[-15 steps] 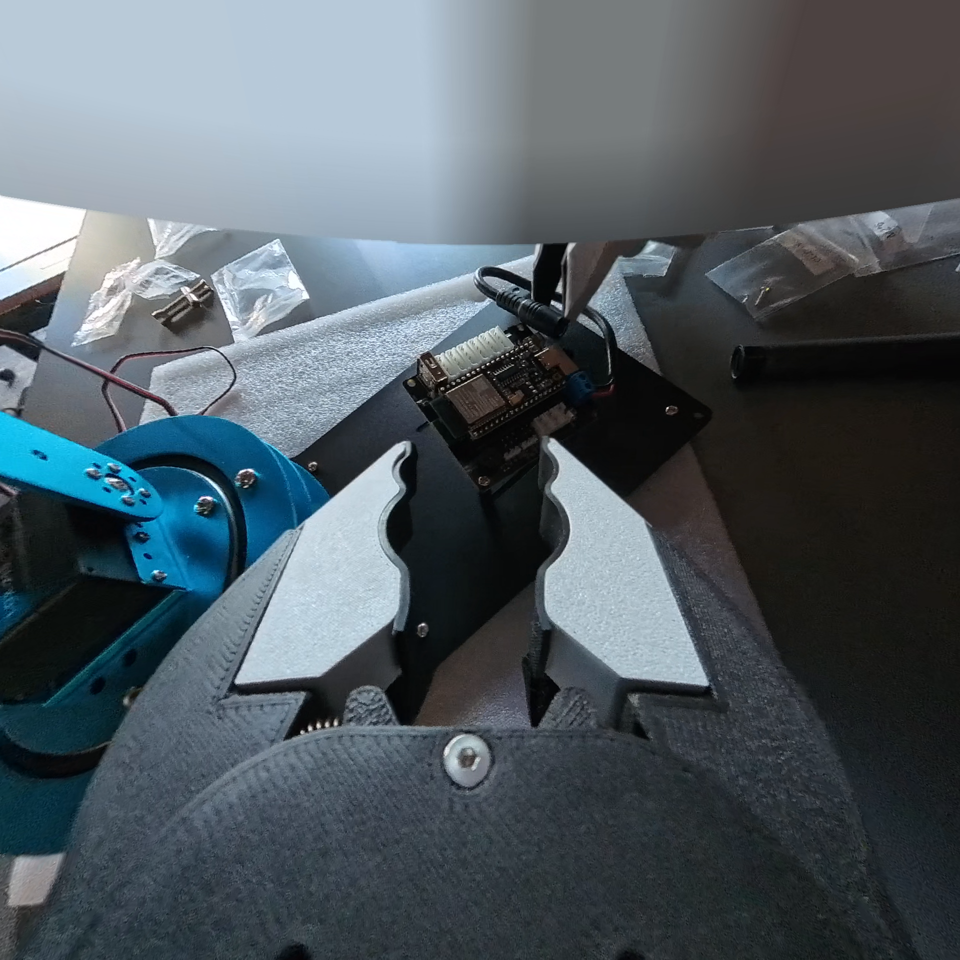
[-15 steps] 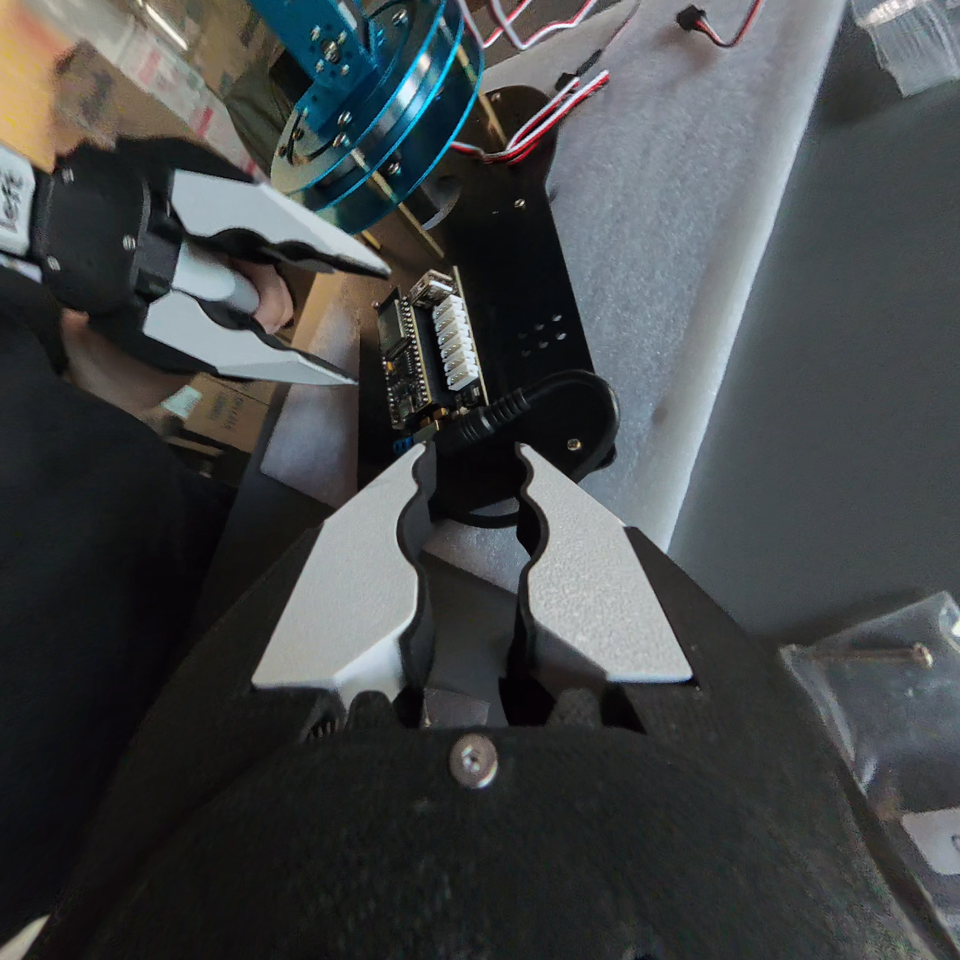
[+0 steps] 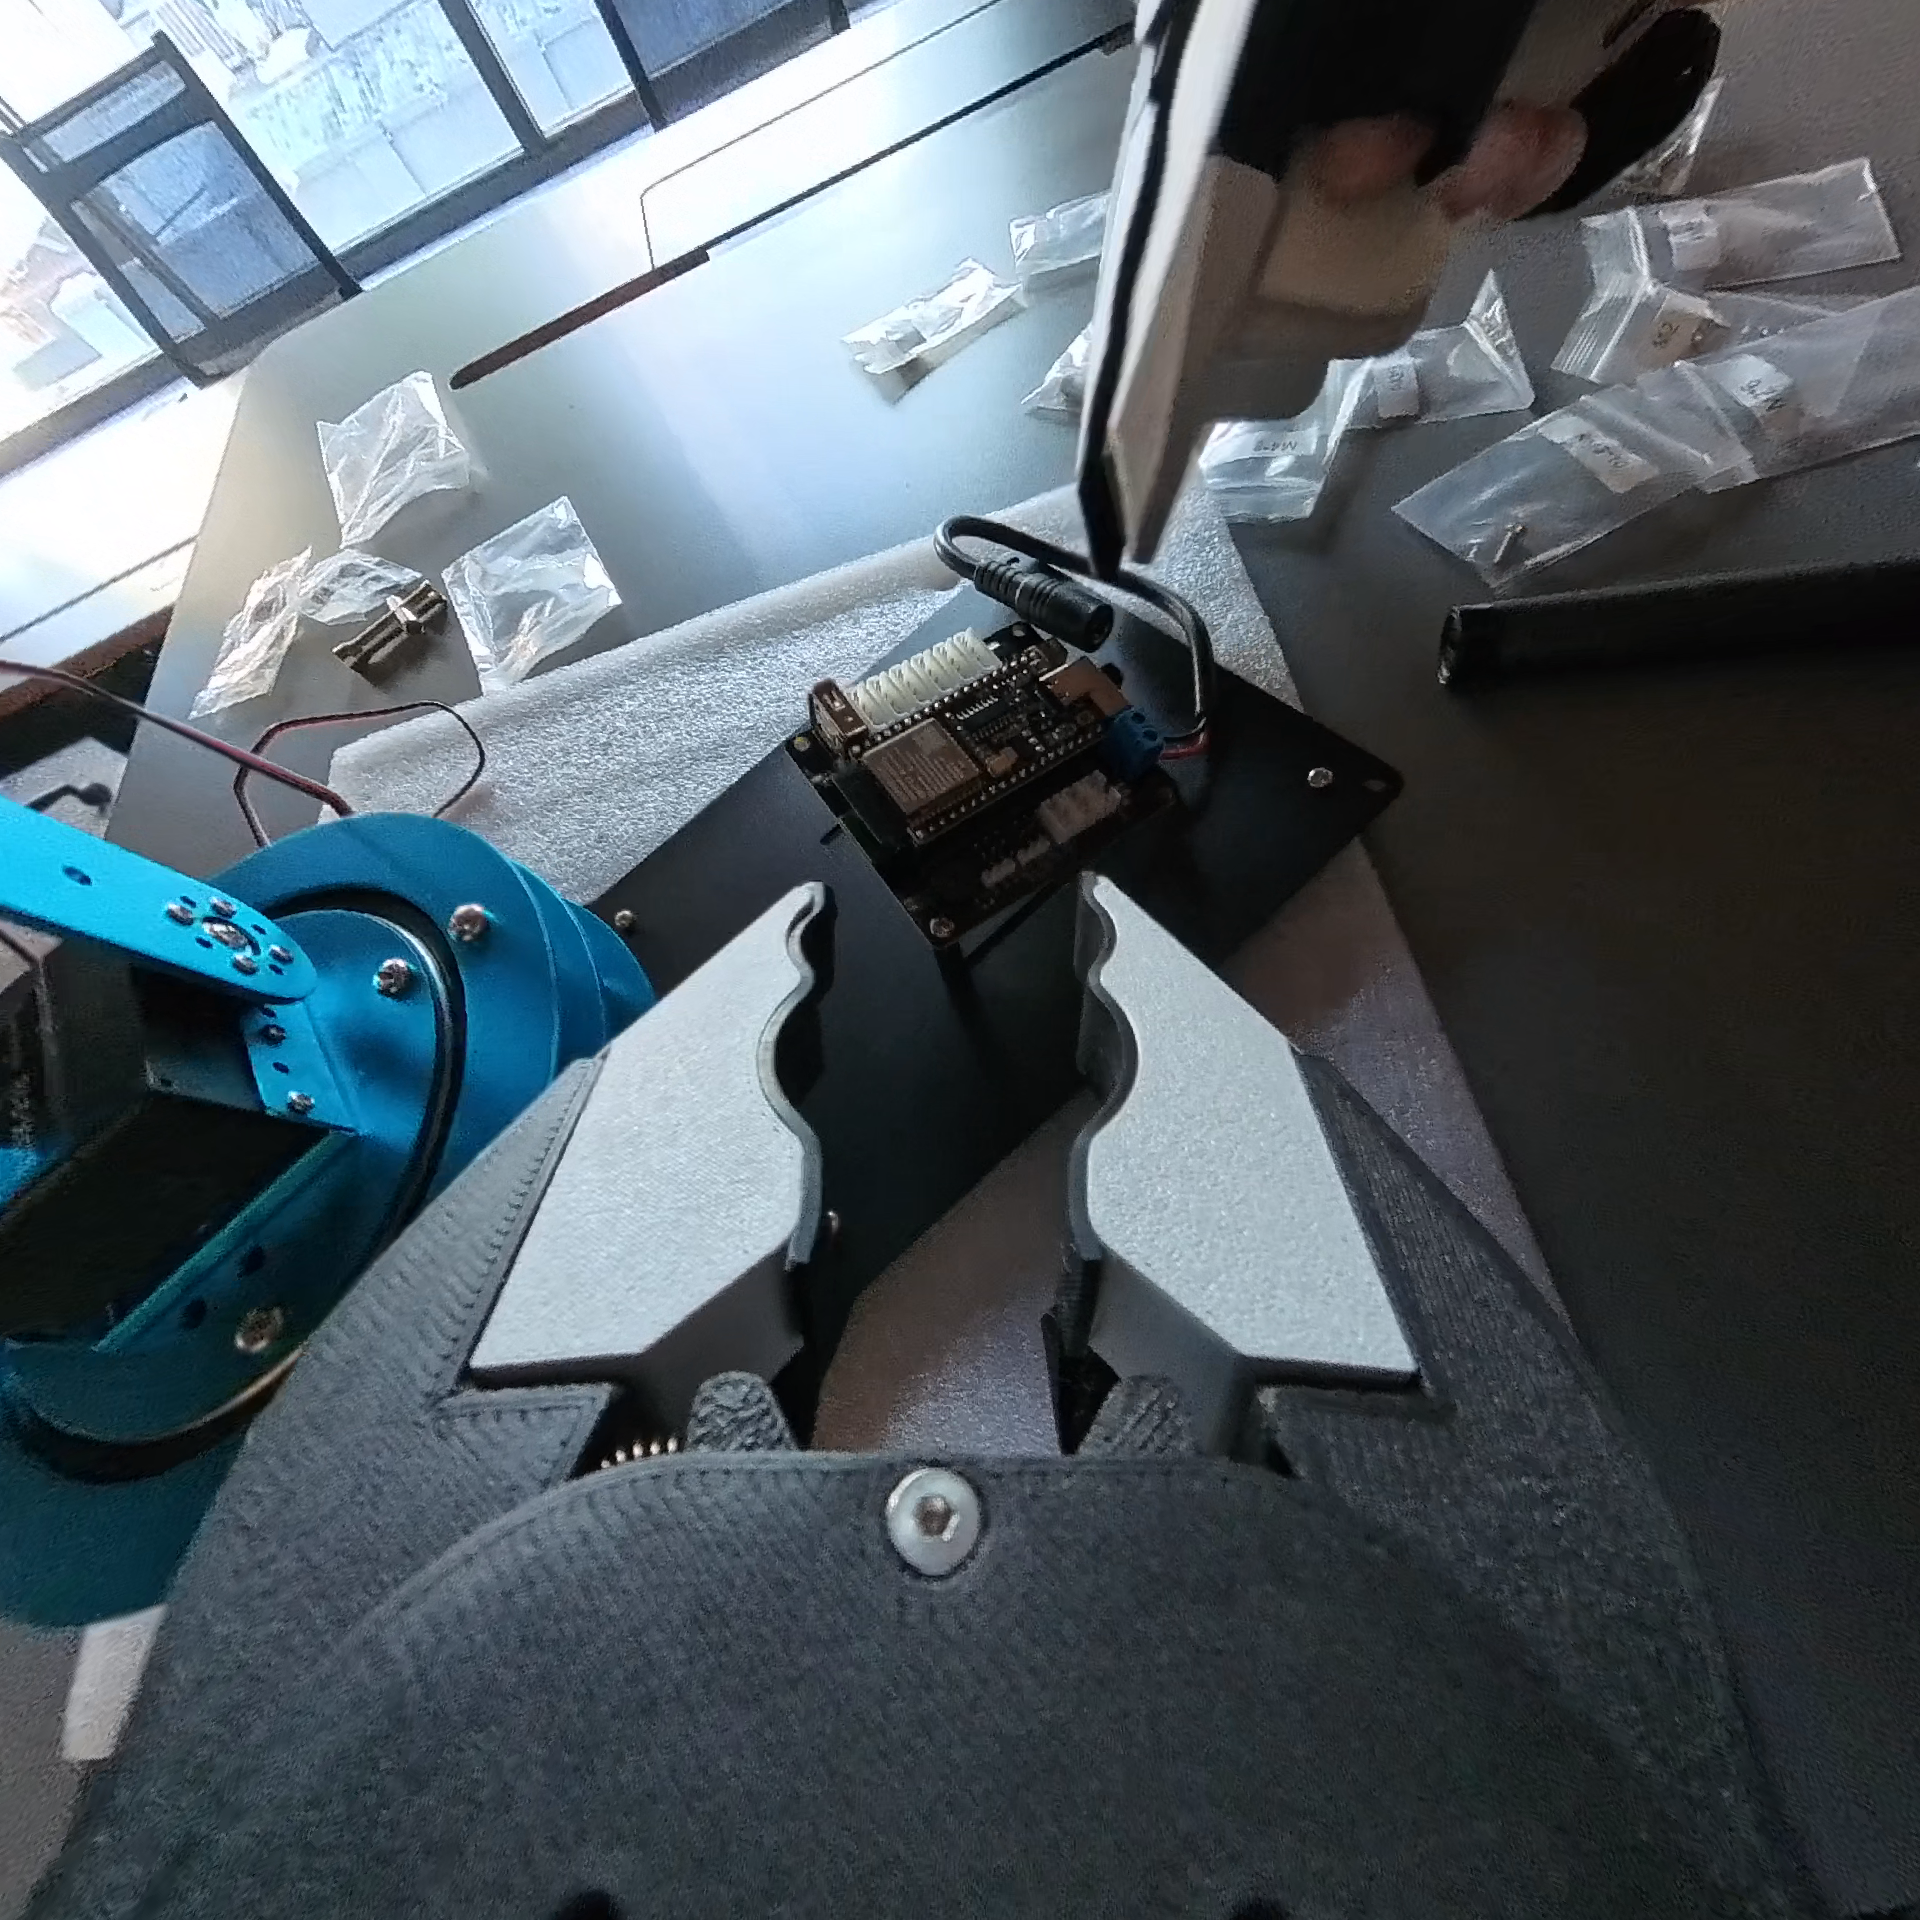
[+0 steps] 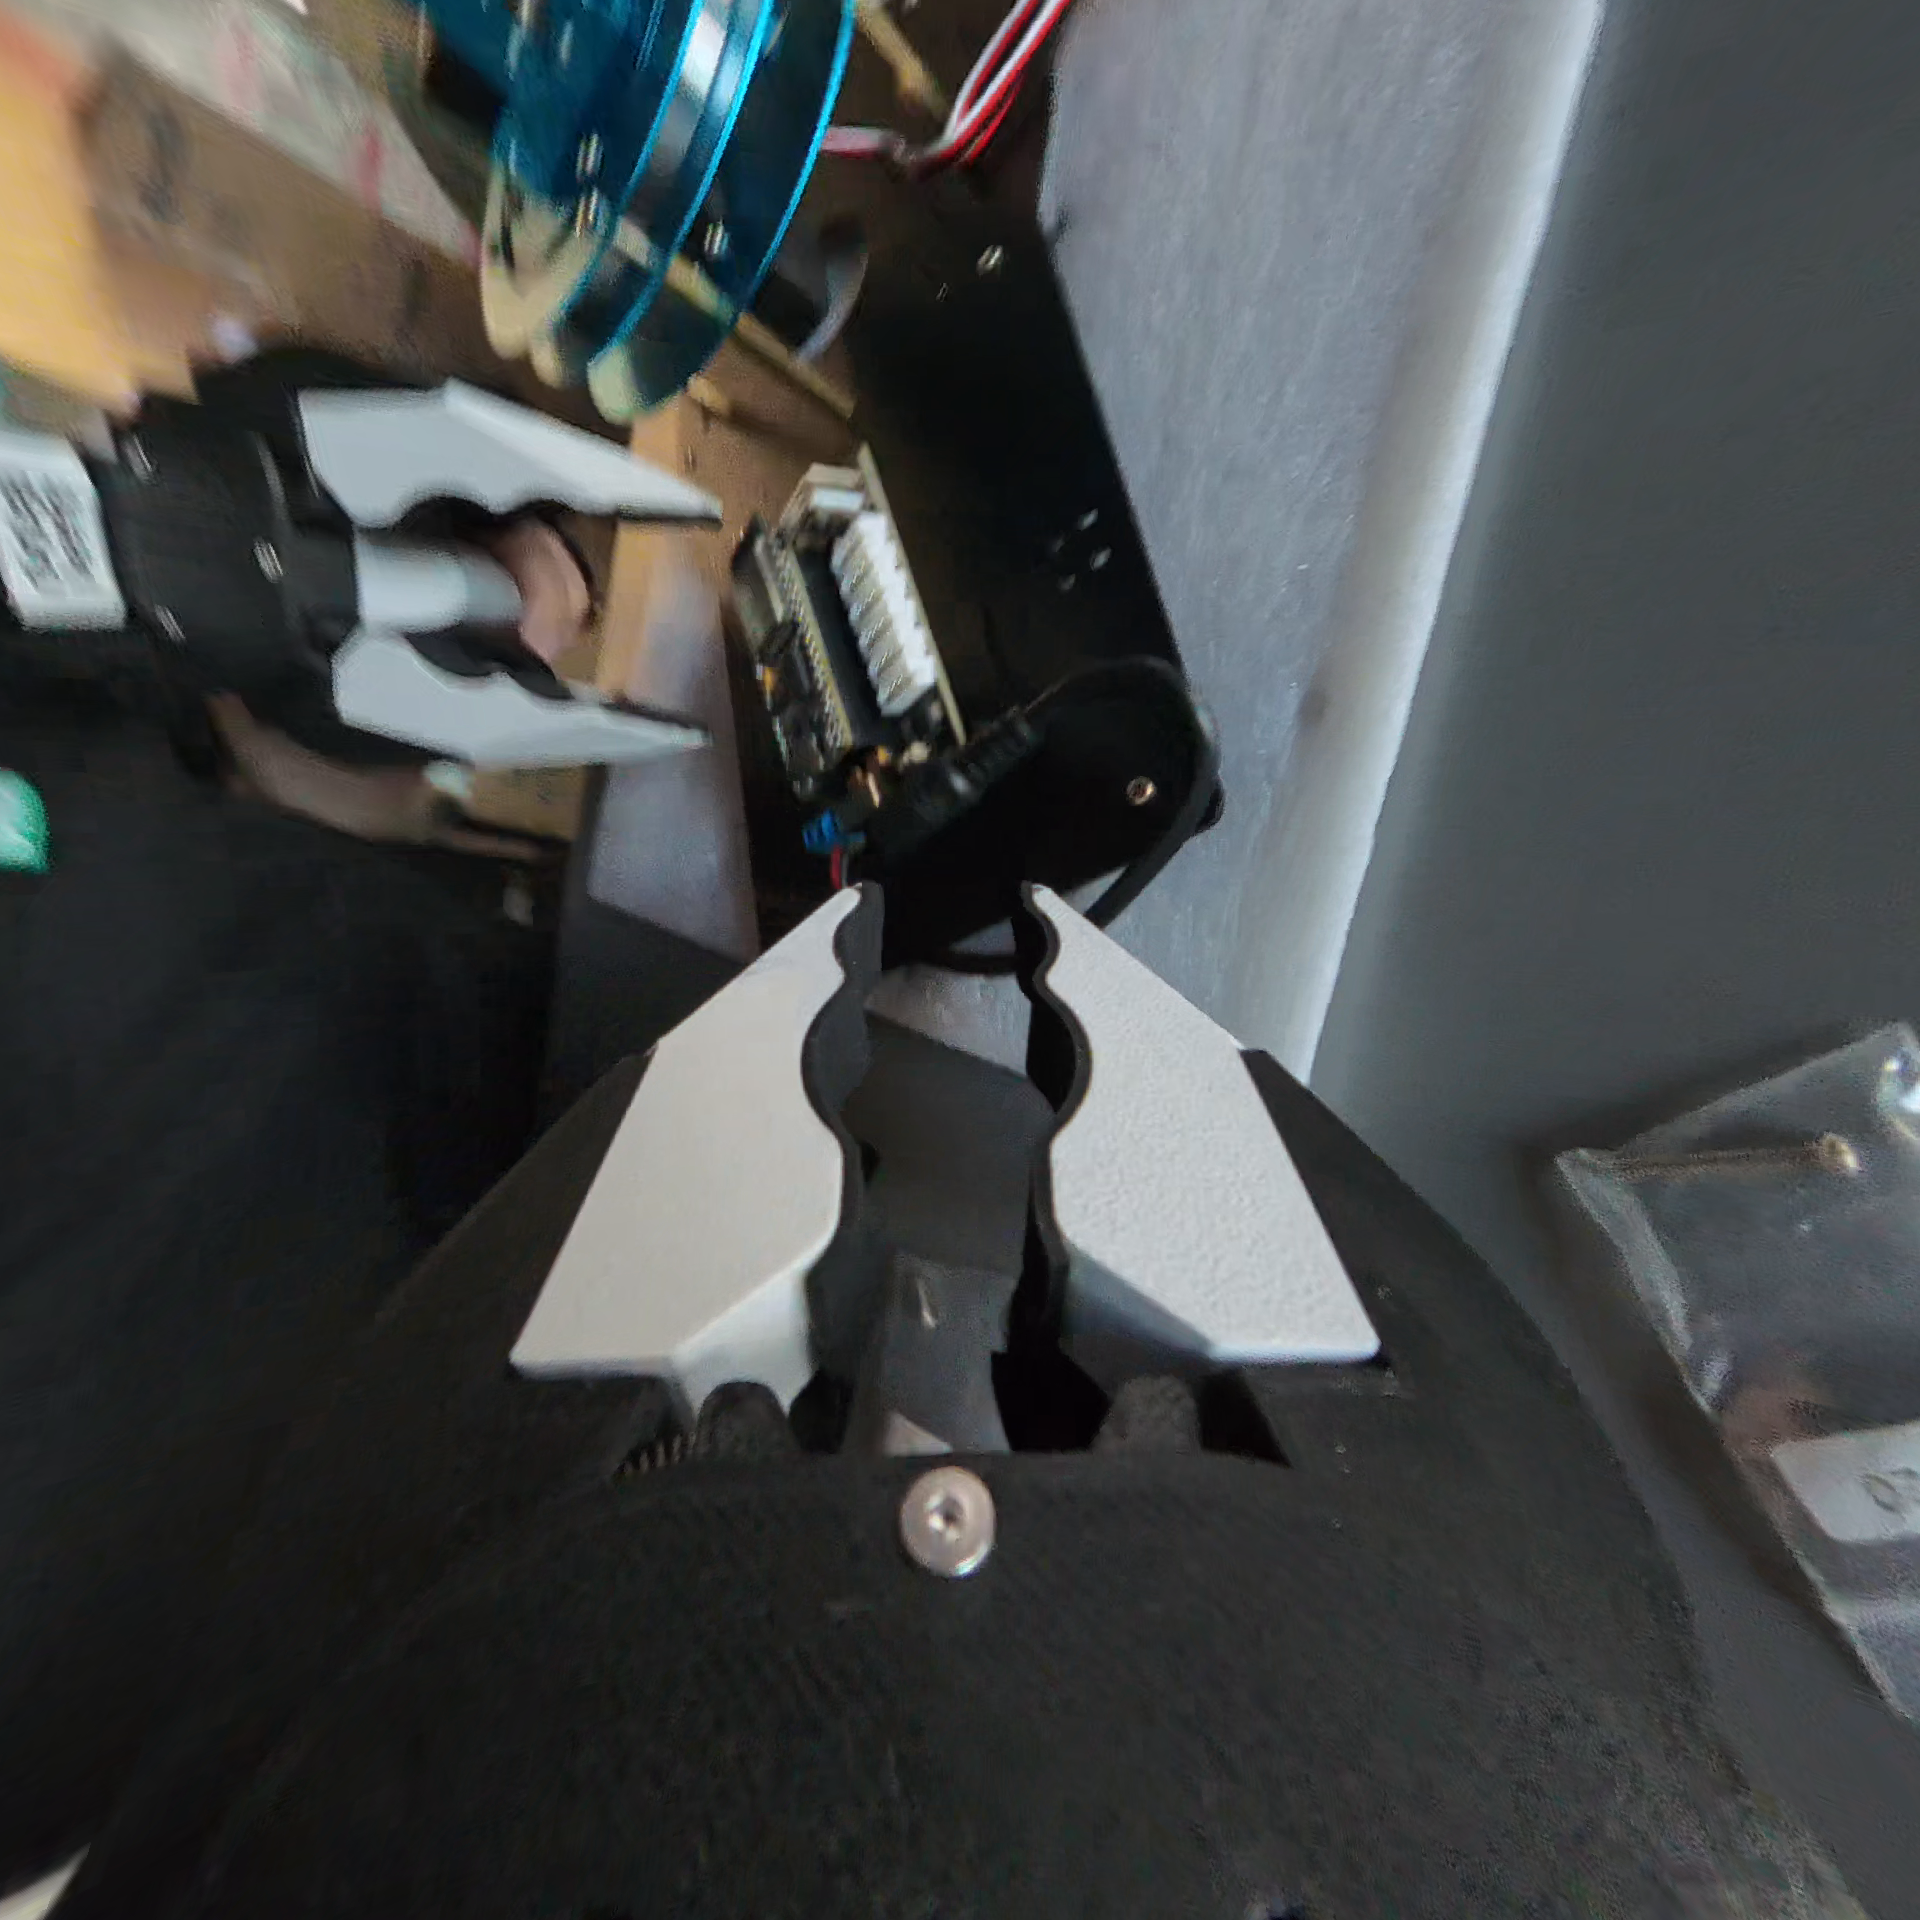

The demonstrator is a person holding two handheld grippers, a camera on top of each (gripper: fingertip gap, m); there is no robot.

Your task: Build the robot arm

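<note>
A black circuit board with white connectors sits on a black base plate, which lies on grey foam. A black barrel plug on a cable lies just behind the board. My left gripper is open and empty, hovering over the plate just short of the board. My right gripper is open and empty, with its tips near the plate's corner and a little short of the plug. It hangs above the plug in the left wrist view. The left gripper also shows beside the board.
A blue metal turntable with a bracket stands on the plate's left end, with red and black wires behind it. Several clear bags of small parts lie on the dark table. A black tube lies to the right. Across from one pair of fingers to the other is roughly 10 centimetres.
My right gripper has drawn back a little from the plug and its view is blurred by motion. My left gripper has stayed over the plate.
</note>
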